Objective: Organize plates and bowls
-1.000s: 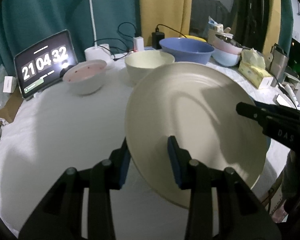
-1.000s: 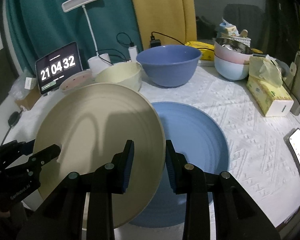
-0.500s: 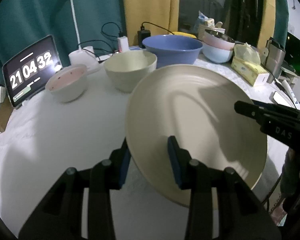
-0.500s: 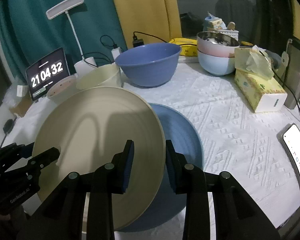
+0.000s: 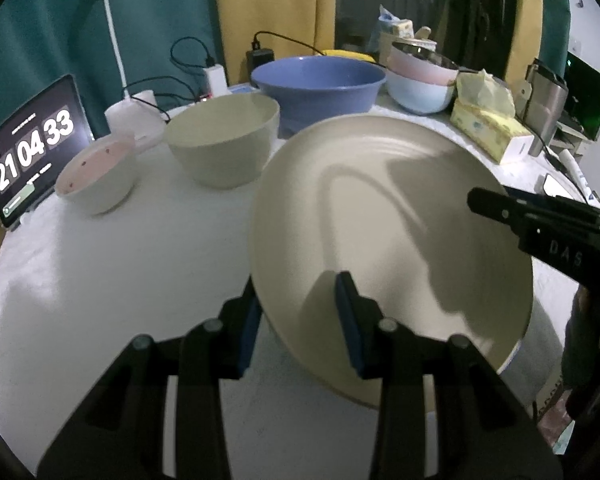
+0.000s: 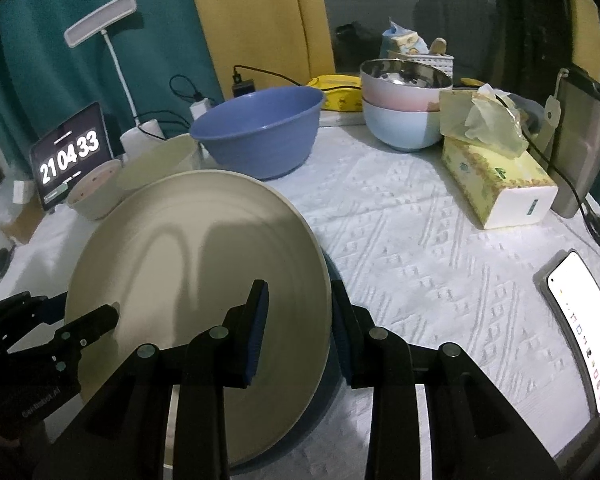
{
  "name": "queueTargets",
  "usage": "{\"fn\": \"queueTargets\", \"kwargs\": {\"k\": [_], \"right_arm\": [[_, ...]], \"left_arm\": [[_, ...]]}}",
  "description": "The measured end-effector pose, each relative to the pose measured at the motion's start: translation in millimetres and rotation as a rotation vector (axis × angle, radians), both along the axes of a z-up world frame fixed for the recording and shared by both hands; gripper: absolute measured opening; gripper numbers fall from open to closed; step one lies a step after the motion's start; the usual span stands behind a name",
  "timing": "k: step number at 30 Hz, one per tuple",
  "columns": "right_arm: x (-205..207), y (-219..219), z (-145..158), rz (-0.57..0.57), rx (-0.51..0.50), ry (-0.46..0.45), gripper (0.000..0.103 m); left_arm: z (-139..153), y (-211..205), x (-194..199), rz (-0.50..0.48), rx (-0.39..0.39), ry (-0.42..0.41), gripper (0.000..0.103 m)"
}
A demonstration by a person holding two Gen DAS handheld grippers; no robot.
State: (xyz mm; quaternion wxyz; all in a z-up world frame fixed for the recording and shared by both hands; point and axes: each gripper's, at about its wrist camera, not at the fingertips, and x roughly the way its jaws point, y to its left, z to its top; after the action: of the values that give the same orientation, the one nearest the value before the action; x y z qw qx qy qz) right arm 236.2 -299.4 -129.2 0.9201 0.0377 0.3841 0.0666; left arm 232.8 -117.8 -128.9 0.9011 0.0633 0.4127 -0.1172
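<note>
On the white cloth-covered table (image 6: 420,240): one large beige plate (image 6: 204,272), tilted, directly over a blue plate (image 6: 327,364) that is mostly hidden. Left gripper (image 5: 296,316) pinches the beige plate's left rim; right gripper (image 6: 298,328) pinches its right rim. Behind: blue bowl (image 5: 318,88), cream bowl (image 5: 224,144), pink bowl (image 5: 96,176).

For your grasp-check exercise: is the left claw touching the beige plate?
Touching. In the left wrist view, the left claw straddles the beige plate rim, one pad lying on its upper face, the other under the edge.
</note>
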Motion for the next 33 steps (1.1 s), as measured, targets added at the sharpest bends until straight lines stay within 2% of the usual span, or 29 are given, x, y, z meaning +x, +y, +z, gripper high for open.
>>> {"fn": "queueTargets", "kwargs": {"k": [16, 22, 25, 33], "right_arm": [[-2, -1, 0, -0.012, -0.045, 0.004, 0.035], [-7, 4, 3, 0.0, -0.07, -0.024, 0.035], [-8, 4, 3, -0.006, -0.066, -0.018, 0.035], [-9, -1, 3, -0.023, -0.06, -0.017, 0.036]], "left_arm": [[-8, -4, 1, -0.023, 0.019, 0.028, 0.039], [-11, -2, -3, -0.023, 0.029, 0.049, 0.039], [-9, -1, -5, -0.023, 0.024, 0.042, 0.046], [-4, 16, -2, 0.047, -0.012, 0.025, 0.047]]}}
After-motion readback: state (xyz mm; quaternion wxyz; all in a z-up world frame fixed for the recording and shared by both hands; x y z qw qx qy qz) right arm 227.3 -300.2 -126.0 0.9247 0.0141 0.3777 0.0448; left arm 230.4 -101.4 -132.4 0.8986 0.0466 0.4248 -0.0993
